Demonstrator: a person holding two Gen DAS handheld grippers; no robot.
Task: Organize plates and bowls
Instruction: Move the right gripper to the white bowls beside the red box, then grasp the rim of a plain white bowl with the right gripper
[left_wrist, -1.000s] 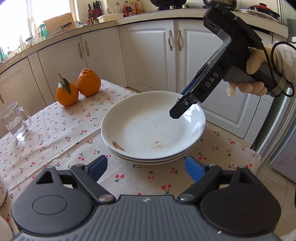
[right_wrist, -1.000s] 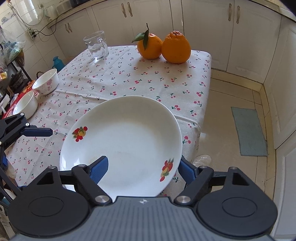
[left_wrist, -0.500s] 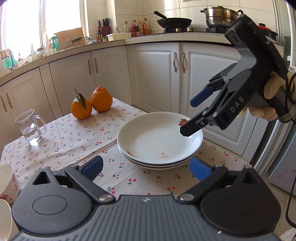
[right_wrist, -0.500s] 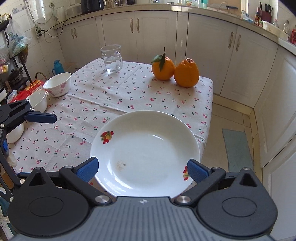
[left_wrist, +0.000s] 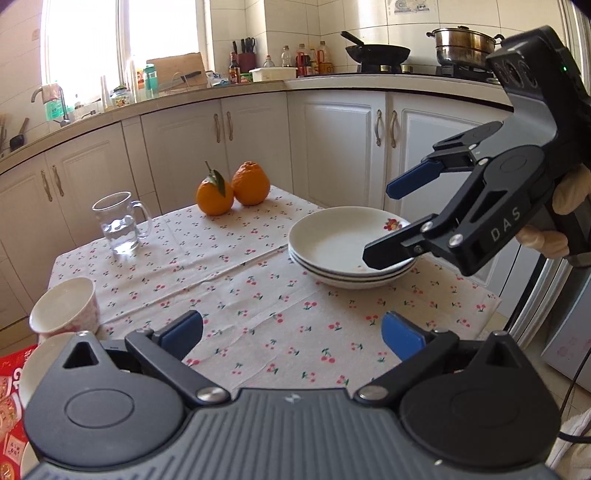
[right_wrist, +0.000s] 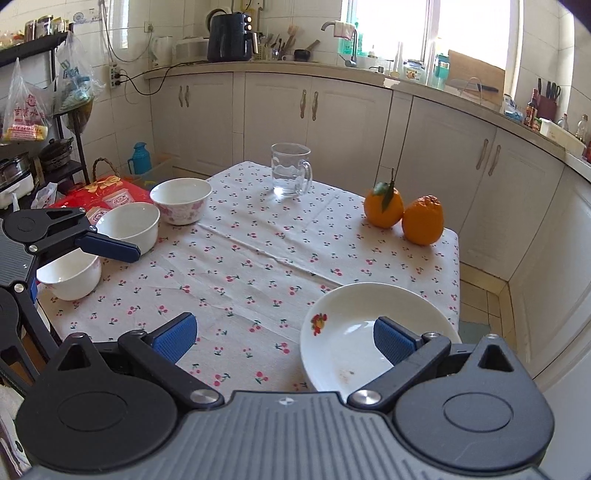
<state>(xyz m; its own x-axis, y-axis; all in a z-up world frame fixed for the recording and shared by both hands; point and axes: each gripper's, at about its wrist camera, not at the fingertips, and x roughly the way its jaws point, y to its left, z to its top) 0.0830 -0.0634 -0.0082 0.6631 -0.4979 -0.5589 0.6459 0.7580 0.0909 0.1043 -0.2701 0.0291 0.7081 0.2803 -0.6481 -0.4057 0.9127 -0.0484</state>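
A stack of white plates (left_wrist: 332, 240) with fruit prints rests near the table's right edge, also in the right wrist view (right_wrist: 351, 332). My right gripper (left_wrist: 380, 225) hovers open just above the stack's rim, with nothing between its blue pads (right_wrist: 284, 336). My left gripper (left_wrist: 291, 332) is back over bare tablecloth, its jaws opening and empty. One of its fingers (right_wrist: 110, 246) reaches over the bowls at the left. A pink-patterned bowl (right_wrist: 181, 199) and two white bowls (right_wrist: 129, 225) (right_wrist: 70, 280) stand apart there.
A glass mug (right_wrist: 290, 170) of water and two oranges (right_wrist: 384, 206) stand at the far side of the cherry-print tablecloth (right_wrist: 258, 258). A red packet (right_wrist: 107, 188) lies behind the bowls. White cabinets surround the table, and the floor drops off past the plates.
Both grippers have pulled back from the plate stack, risen and opened wider. The top plate now lies free on the stack, and the bowls have come into view.
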